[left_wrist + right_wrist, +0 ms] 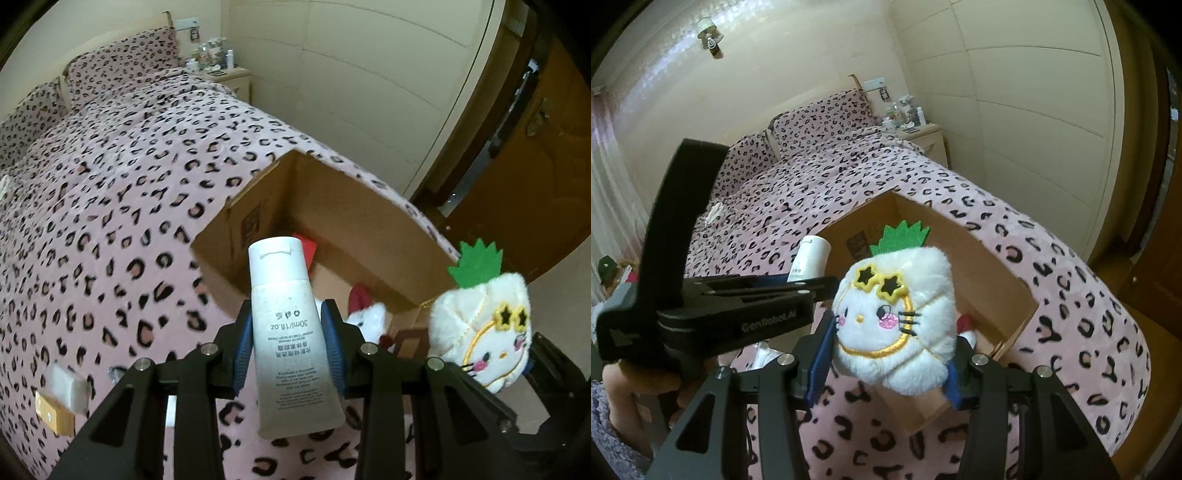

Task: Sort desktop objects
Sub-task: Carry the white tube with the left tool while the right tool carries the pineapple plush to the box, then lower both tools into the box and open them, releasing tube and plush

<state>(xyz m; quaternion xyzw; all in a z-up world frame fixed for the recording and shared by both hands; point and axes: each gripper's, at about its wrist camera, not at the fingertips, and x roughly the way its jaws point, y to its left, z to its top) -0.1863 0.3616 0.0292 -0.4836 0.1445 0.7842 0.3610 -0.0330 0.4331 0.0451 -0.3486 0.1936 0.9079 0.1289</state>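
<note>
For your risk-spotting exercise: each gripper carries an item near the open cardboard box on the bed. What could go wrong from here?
1. The left gripper pinches the white tube only across its narrow middle, and the tube sits tilted; it could swivel or slip out before it is over the box.
2. The plush, squeezed in the right gripper, hangs close beside the left gripper; they might collide.
3. A toy already lies in the box; drops may bounce off it.

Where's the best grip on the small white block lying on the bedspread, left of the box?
Across the white block's two long flat sides, coming from above. It seems to lie flat on the soft bedspread, overlapping a tan box, so its top is free.
</note>
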